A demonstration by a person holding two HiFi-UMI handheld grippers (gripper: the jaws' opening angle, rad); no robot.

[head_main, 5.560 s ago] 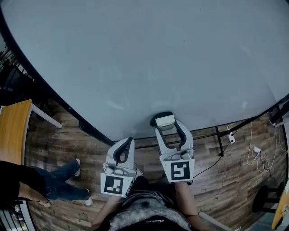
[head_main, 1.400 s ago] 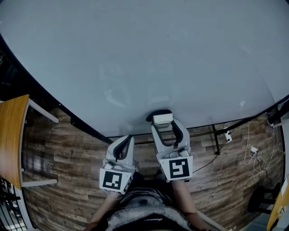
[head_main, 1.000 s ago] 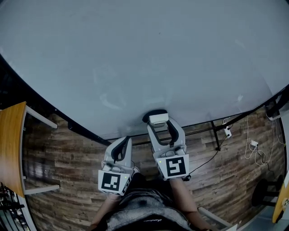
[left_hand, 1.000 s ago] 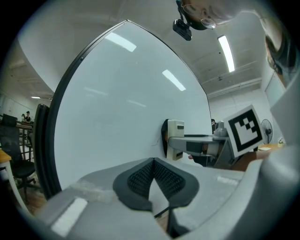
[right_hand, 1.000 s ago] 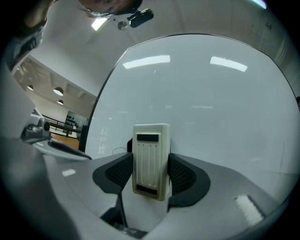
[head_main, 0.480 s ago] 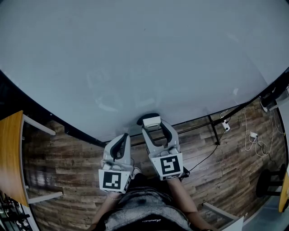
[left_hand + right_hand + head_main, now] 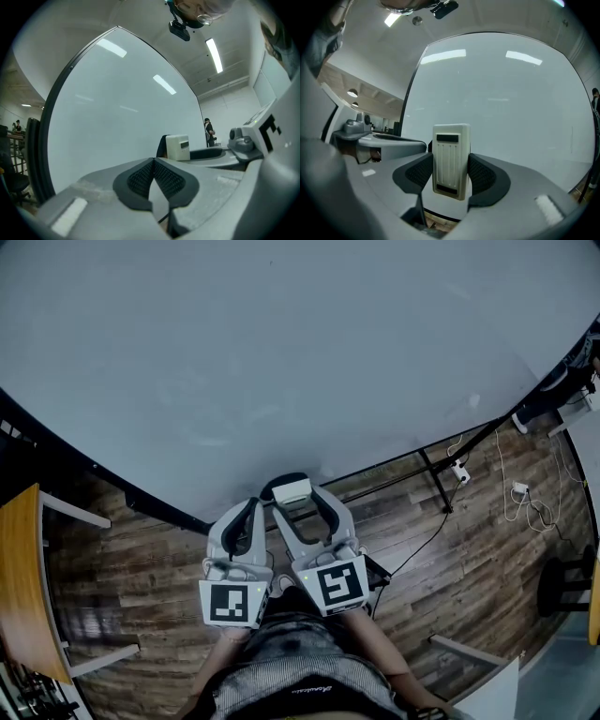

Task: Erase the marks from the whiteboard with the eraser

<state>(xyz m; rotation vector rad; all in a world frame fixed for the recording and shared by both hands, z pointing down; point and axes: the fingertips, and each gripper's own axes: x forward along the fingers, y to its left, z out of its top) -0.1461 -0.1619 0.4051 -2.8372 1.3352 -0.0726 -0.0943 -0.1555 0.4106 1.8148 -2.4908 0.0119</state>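
Observation:
The whiteboard [image 7: 300,352] fills the upper part of the head view; its surface looks plain, with no marks I can make out. My right gripper [image 7: 292,491] is shut on a white eraser [image 7: 292,490] with a dark felt base, held near the board's lower edge. From the right gripper view, the eraser [image 7: 450,160] stands upright between the pads, with the whiteboard [image 7: 511,103] behind it. My left gripper [image 7: 241,524] hangs just left of it, shut and empty. In the left gripper view the pads [image 7: 140,178] meet, and the eraser [image 7: 178,147] shows beyond them.
A wooden tabletop [image 7: 23,587] with white legs stands at the left over plank flooring. The board's dark stand [image 7: 431,474] and loose white cables [image 7: 520,502] lie at the right. A person [image 7: 208,131] stands far off past the board's edge.
Both grippers and the eraser have drifted left and slightly down along the board's lower edge. The seated person at the lower left has gone from view.

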